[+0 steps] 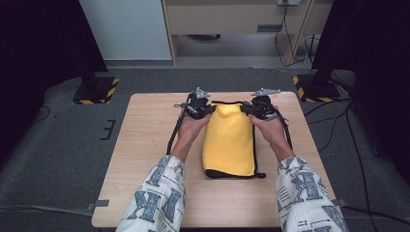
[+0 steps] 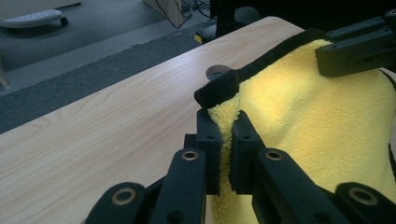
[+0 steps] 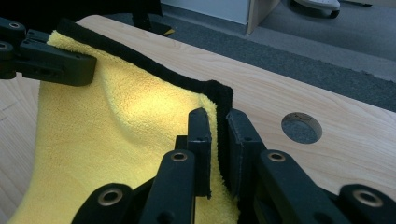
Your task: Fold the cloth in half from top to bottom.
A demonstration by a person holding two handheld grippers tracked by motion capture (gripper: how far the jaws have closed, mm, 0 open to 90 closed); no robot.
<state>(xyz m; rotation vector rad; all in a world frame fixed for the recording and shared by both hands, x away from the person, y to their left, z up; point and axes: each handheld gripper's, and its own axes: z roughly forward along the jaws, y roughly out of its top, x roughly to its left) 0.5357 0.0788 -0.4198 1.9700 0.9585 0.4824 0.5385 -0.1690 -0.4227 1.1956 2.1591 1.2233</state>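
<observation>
Both grippers, left gripper and right gripper, have fingers clamped on the yellow towel corners

Grey carpet, wooden table

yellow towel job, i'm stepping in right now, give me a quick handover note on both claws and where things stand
Left claw: shut on the far left corner of the yellow towel.
Right claw: shut on the far right corner, over the towel's black edging.
Towel: lies folded lengthwise in the middle of the wooden table, with its far end pinched up between the two claws and its near end flat.
Done: both far corners are gripped.
Left: probably bringing the far end toward the near end for another fold, then letting go. The pictures do not settle which way the fold goes.
</observation>
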